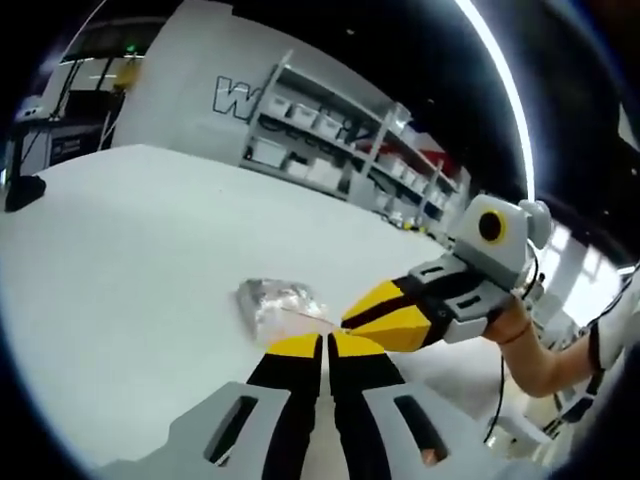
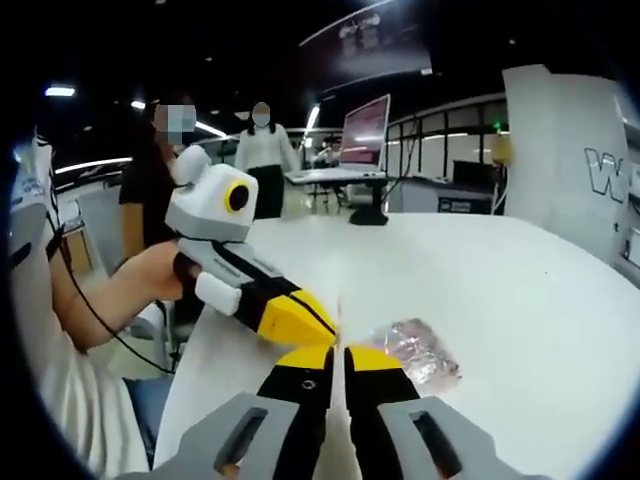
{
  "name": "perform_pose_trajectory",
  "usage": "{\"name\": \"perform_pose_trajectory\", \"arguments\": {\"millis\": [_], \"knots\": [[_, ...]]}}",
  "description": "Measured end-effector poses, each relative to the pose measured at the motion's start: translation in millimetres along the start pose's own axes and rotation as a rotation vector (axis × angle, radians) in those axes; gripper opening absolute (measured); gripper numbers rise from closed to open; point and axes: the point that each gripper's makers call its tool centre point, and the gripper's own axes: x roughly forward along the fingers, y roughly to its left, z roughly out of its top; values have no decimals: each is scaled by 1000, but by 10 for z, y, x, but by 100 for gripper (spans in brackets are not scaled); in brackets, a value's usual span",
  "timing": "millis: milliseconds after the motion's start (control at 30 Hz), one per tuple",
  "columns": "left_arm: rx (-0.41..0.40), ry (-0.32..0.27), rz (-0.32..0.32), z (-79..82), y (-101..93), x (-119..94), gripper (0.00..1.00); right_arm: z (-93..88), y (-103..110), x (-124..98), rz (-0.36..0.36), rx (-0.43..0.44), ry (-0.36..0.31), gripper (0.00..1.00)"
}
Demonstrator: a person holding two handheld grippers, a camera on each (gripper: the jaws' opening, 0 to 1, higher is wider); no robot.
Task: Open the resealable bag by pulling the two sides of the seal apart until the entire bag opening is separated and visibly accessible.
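Observation:
A small clear resealable bag [image 1: 280, 300] with crinkled, shiny contents lies on the white table [image 1: 120, 260]. In the left gripper view my left gripper [image 1: 326, 340] has its yellow-tipped jaws pressed together at the bag's near edge, where thin film runs in between them. My right gripper [image 1: 345, 318] comes in from the right, held by a hand [image 1: 520, 335], its jaws also together at that same edge. In the right gripper view the bag [image 2: 420, 350] lies just right of my right gripper [image 2: 338, 352], and the left gripper [image 2: 330, 325] meets it tip to tip.
Shelves with white bins [image 1: 330, 140] stand beyond the table's far edge. A black object [image 1: 22, 190] sits at the table's left edge. A monitor [image 2: 366, 135] stands on the far side, with people [image 2: 262, 150] behind it. The holder's arm [image 2: 110, 300] is at the left.

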Motion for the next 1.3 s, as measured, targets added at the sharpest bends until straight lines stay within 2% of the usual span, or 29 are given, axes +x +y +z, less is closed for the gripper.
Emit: {"name": "perform_pose_trajectory", "arguments": {"millis": [800,933,1300], "knots": [[3,16,-3,-25,-2,4,5,-76,-44,19,-4,14,29,0],[-44,14,-12,-14,1,0,14,-62,-48,12,-9,11,24,0],[-101,-17,-31,43,-39,-30,16,14,-15,-28,-12,-14,-1,0]]}}
